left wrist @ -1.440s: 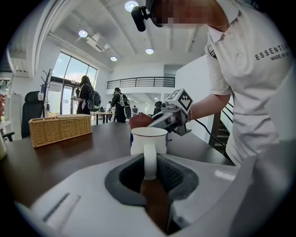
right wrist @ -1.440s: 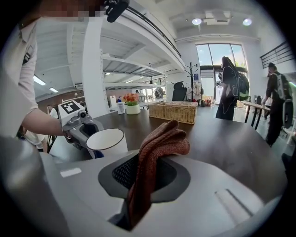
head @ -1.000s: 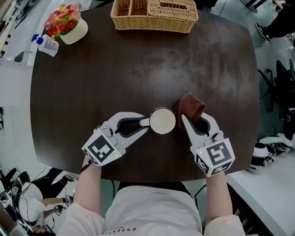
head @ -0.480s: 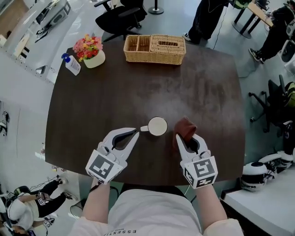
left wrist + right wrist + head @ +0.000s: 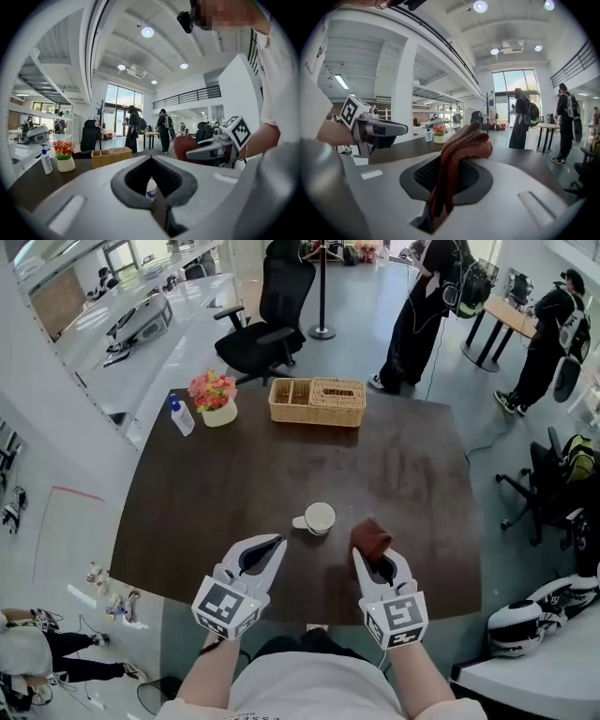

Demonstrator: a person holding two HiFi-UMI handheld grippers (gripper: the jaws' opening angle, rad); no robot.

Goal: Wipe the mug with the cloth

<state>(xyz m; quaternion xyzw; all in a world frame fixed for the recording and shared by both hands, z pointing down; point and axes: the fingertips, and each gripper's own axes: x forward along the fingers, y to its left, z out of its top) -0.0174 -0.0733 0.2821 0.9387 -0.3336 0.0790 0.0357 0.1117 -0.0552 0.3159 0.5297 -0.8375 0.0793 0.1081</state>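
Your left hand-held gripper [image 5: 274, 547] had its jaws together, empty. The mug [image 5: 320, 517] stood on the table [image 5: 234, 484] just ahead of its tips. Your right hand-held gripper [image 5: 377, 561] clamped the cloth [image 5: 369, 538], bunched above its jaws.

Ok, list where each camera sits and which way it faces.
Head view: on the person's head, steeply down at mug, left gripper, right gripper, forearms.
Left gripper view: on left gripper, along its shut jaws toward the mug; right gripper shows.
Right gripper view: on right gripper, along jaws shut on cloth; left gripper shows.
Shared: both gripper views catch the flower pot.
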